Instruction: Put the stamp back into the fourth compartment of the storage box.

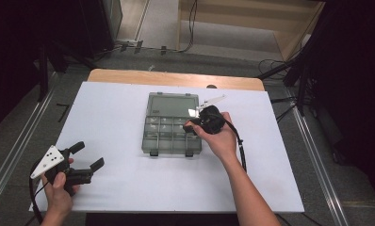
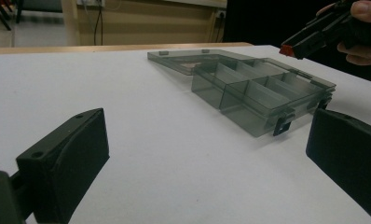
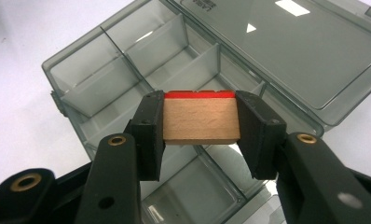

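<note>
The wooden block (image 3: pixel 200 122) hangs over the compartment box (image 3: pixel 127 60), mid-table.

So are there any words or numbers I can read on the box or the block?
Moulded lettering on the open lid of the grey organiser box, at the top edge of the right gripper view: cut off and too blurred to read.
Wooden block with the red edge, held in the right gripper: no words or numbers on it.
Left gripper: no readable text.

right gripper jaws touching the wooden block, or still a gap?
Touching. In the right gripper view the right gripper has both black jaws pressed flat against the wooden block's two ends, no gap on either side, holding it above the open organizer box.
</note>
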Demonstrator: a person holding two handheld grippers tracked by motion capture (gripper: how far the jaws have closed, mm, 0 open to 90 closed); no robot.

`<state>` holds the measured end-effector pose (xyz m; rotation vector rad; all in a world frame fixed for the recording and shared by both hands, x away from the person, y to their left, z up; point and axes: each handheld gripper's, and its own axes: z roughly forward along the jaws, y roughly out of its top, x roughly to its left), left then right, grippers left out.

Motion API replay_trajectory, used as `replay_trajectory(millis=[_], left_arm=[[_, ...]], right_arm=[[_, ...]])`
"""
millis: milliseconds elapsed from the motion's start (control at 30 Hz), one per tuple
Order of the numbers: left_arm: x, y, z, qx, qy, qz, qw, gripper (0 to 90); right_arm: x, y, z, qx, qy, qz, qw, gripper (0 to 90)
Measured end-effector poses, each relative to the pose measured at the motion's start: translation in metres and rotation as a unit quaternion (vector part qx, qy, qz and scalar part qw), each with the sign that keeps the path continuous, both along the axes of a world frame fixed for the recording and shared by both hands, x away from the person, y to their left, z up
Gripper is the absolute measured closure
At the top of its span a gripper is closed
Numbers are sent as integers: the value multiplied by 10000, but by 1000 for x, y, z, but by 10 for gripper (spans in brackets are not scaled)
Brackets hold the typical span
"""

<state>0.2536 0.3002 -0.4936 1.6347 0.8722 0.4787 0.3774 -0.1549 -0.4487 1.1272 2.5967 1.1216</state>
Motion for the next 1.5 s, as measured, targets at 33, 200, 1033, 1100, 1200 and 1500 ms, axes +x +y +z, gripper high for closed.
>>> replay_trajectory(millis=[33, 200, 1033, 1100, 1200, 1500], left_arm=[[0, 0, 0, -34, 11, 18, 10000, 0], [1, 2, 0, -70, 25, 28, 10000, 0], [0, -1, -1, -76, 31, -71, 9999, 0], [0, -1, -1, -80, 31, -72, 9999, 0], [0, -1, -1, -74, 27, -74, 9999, 0], [0, -1, -1, -70, 24, -68, 9999, 0]], right_arm=[[1, 0, -1, -7, -3, -14, 10000, 535], [6, -4, -2, -40, 3, -94, 9999, 535], [29, -5, 8, -339, 49, -407, 9986, 534], [29, -4, 7, -344, 92, -431, 9984, 535], [31, -2, 1, -431, 123, -418, 9981, 535], [33, -3, -10, -617, 265, -435, 9968, 533]])
